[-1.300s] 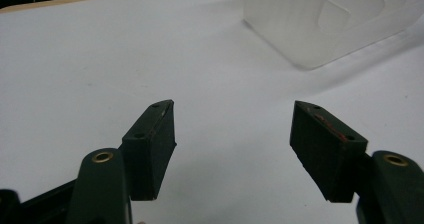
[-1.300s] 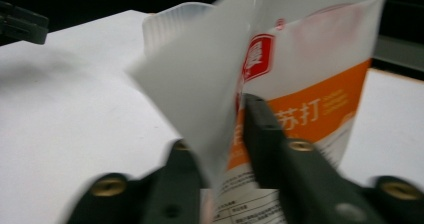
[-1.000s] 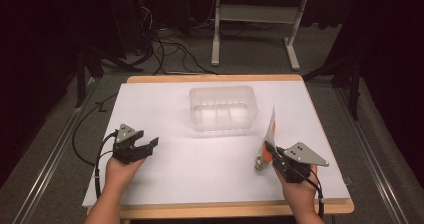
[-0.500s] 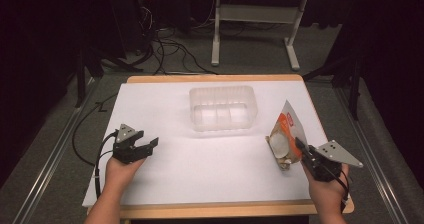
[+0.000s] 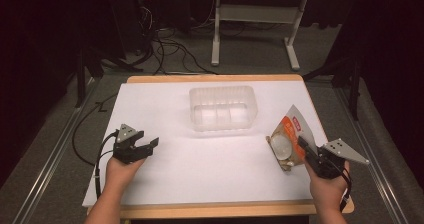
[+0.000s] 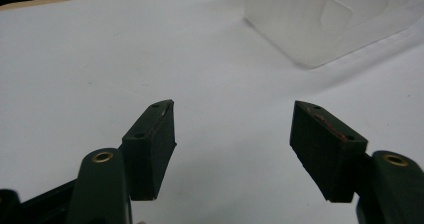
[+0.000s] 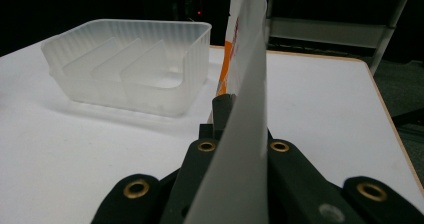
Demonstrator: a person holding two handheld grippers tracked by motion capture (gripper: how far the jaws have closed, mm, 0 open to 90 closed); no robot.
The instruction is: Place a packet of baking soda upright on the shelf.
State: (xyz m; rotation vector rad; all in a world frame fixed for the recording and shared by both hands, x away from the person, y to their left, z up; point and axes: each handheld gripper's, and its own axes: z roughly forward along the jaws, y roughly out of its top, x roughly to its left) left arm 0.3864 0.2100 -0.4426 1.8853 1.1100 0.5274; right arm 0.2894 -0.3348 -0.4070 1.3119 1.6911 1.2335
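A clear plastic tray [image 5: 223, 108] with dividers stands on the white table top [image 5: 200, 159], toward the back middle. My right gripper [image 5: 303, 147] is shut on an orange and white snack packet [image 5: 287, 139], held up at the table's right side, just right of the tray. In the right gripper view the packet [image 7: 246, 109] stands edge-on between the jaws, with the tray [image 7: 135, 66] to its left. My left gripper [image 5: 150, 145] rests at the left of the table, open with nothing between its fingers [image 6: 152, 139]. The tray's corner [image 6: 320, 24] lies ahead of it.
The table's wooden edge [image 5: 225, 209] runs along the front. Behind the table stand a metal table frame [image 5: 255, 29] and loose cables [image 5: 170, 49] on the dark floor. A black cable [image 5: 85, 134] trails off the left side from the left gripper.
My right gripper has carried the packet rightward and a little forward, turning it from edge-on to face the camera. The left gripper has stayed still.
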